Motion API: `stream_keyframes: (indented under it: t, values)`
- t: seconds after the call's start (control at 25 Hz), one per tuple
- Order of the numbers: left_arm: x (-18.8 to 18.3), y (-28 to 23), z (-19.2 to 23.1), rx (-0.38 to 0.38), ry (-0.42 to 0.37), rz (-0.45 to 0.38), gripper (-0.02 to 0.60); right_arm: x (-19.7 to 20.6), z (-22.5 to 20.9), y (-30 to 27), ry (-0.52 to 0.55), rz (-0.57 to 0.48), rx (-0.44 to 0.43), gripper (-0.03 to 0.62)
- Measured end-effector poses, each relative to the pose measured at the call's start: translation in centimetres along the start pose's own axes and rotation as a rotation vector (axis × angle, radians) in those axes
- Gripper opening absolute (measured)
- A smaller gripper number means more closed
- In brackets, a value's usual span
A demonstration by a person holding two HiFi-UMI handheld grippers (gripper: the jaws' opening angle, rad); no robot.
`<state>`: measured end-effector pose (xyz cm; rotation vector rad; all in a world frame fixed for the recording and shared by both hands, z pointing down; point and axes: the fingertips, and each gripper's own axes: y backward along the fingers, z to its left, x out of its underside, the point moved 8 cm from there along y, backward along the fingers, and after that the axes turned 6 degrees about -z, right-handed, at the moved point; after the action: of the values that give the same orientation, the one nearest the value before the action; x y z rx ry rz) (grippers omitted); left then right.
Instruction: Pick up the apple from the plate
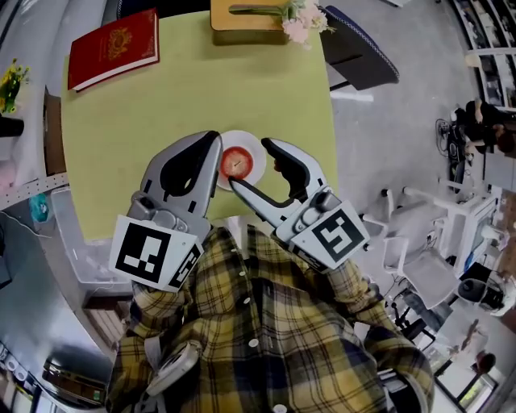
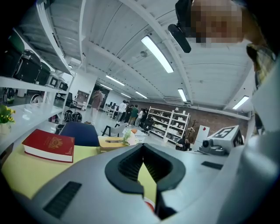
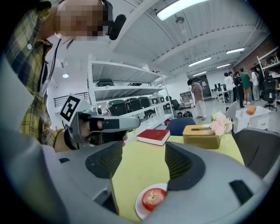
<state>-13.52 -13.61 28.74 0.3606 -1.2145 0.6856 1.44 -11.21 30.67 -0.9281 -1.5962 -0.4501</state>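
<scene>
Right gripper (image 3: 142, 164): the jaws are being held wide apart with nothing between them, just short of the apple (image 1: 237, 164).
Left gripper (image 2: 143, 165): the jaws are being pressed together, empty, just left of the plate (image 1: 254, 143).
Apple: it is being borne by the white plate, near the table's near edge.
Slip risk: if the round apple is being pinched off-centre, it could be squeezed out and sent rolling.
Plate risk: if a low jaw is being caught on the rim, the plate could be tipped or dragged.
Surface: a yellow-green table (image 1: 161, 121) is being used, with a red book (image 1: 113, 48) far left and a tissue box (image 1: 242, 16) at the far edge.
Room: shelving and people are being shown far off.
</scene>
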Motion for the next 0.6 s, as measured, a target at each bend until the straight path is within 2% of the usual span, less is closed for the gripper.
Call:
stream_keyframes:
  t: [0.6]
  values:
    - [4.9, 0.2, 2.5, -0.029, 0.045, 0.087, 0.008, 8.1, -1.4, -2.5, 0.018, 0.131, 0.022, 0.364]
